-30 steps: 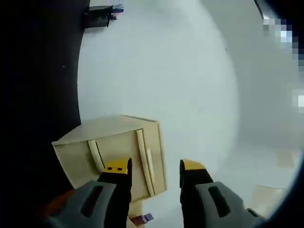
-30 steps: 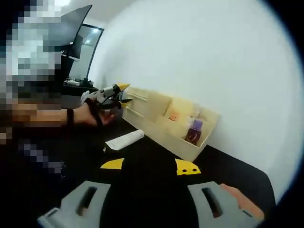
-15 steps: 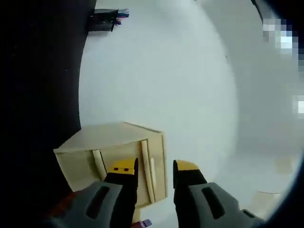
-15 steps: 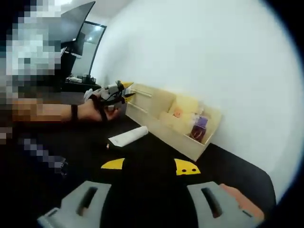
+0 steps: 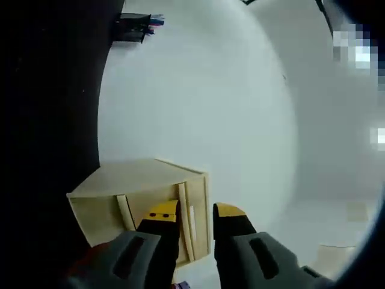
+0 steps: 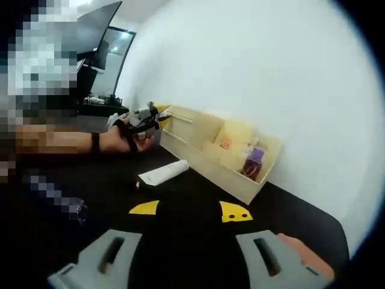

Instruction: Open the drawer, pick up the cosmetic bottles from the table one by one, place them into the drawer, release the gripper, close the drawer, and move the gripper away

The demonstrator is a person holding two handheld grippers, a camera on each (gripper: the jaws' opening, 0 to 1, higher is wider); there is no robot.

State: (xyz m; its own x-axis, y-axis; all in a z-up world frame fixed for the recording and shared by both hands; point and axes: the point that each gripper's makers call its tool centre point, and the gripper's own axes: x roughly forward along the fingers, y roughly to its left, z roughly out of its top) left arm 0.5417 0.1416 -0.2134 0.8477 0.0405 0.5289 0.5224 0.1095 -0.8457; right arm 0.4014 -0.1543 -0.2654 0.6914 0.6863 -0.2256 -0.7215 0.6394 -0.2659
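— Where does the drawer [image 6: 213, 158] stand?

— Pulled out across the black desk [image 6: 198, 205], in the right gripper view. It is a long pale wooden tray with dividers. A purple-capped bottle [image 6: 251, 164] already stands in a compartment near its end, beside a yellowish packet with an orange mark [image 6: 228, 139]. So opening is done, and at least one item is stowed.

— What is left outside?

— One white tube [image 6: 163, 172] lies on the desk just in front of the drawer's long side, untouched. I judge that it is the next thing to pick up and put in, unless it is not meant for the drawer.

— And the grippers?

— The left gripper [image 5: 194, 212] is at the drawer's end. In its own view the yellow-tipped fingers [image 5: 162, 213] sit on either side of a thin upright wooden slat [image 5: 185, 226] on the box face, with only a narrow gap. They look nearly together on that slat, but I cannot tell whether they actually pinch it. The right gripper view shows the same gripper [image 6: 149, 115], held by a person's hand [image 6: 123, 138], against the drawer's far end.

— The right one?

— The right gripper [image 6: 190, 210] hangs low over the desk with its fingers wide apart and nothing between them, well short of the tube.

— So what remains?

— Getting the tube in, letting go, pushing the drawer shut and backing off. By my reckoning it is past the midpoint but not near the end.
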